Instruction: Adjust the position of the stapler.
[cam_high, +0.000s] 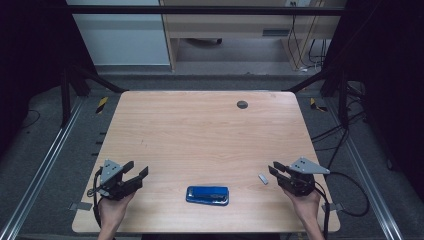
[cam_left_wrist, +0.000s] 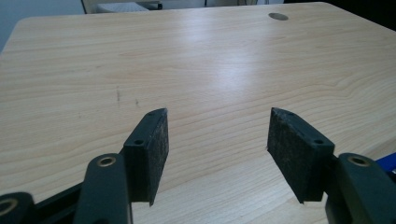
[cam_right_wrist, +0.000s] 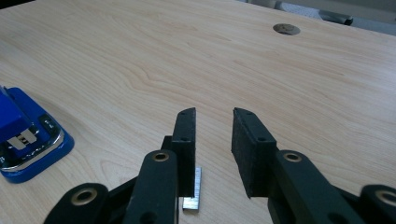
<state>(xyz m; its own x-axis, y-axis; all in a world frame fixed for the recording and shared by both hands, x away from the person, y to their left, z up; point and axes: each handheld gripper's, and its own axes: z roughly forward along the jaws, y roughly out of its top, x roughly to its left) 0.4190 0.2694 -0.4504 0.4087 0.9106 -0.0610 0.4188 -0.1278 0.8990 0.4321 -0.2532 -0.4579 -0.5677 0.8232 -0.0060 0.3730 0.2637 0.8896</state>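
Note:
A blue stapler (cam_high: 207, 195) lies flat near the table's front edge, between the two hands. It shows at the left of the right gripper view (cam_right_wrist: 23, 140), and its corner shows in the left gripper view (cam_left_wrist: 388, 163). A short silver strip of staples (cam_high: 262, 179) lies to the right of the stapler; in the right gripper view the staple strip (cam_right_wrist: 193, 189) sits just below the jaws. My left gripper (cam_high: 137, 171) (cam_left_wrist: 217, 123) is open wide over bare wood. My right gripper (cam_high: 274, 168) (cam_right_wrist: 212, 113) is open by a narrower gap, holding nothing.
The wooden table (cam_high: 200, 130) has a dark round grommet (cam_high: 242, 104) at the far centre right. Metal rails and cables (cam_high: 345, 145) run along the floor beside it. Shelving stands beyond the far edge.

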